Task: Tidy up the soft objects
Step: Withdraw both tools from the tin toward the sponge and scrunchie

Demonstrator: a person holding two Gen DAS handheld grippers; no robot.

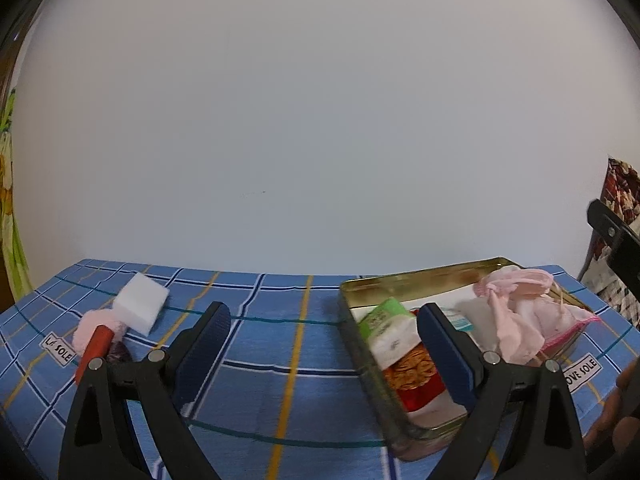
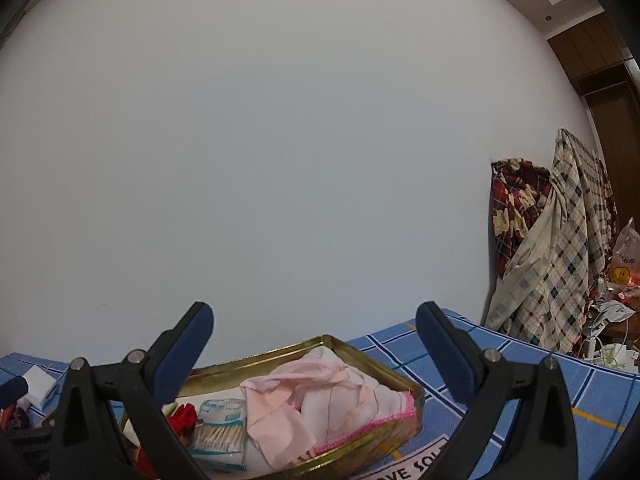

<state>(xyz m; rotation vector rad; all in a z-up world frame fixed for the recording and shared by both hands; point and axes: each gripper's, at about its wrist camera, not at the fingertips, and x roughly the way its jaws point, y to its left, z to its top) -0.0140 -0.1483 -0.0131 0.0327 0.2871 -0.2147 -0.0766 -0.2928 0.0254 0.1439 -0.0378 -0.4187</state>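
Both tools hang spread and empty: the left gripper above the checked cloth, the right gripper over the gold tin. Already in the tin lie pink cloths, cotton swabs and a tissue pack. Apparently left outside: a white sponge and a pink fluffy piece on the cloth's left.

Plain white wall fills the view; wooden wardrobe at 2 o'clock, checked cloths draped at 3.

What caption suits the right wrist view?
Open right gripper hovers above a gold tin holding pink cloth and cotton swabs.
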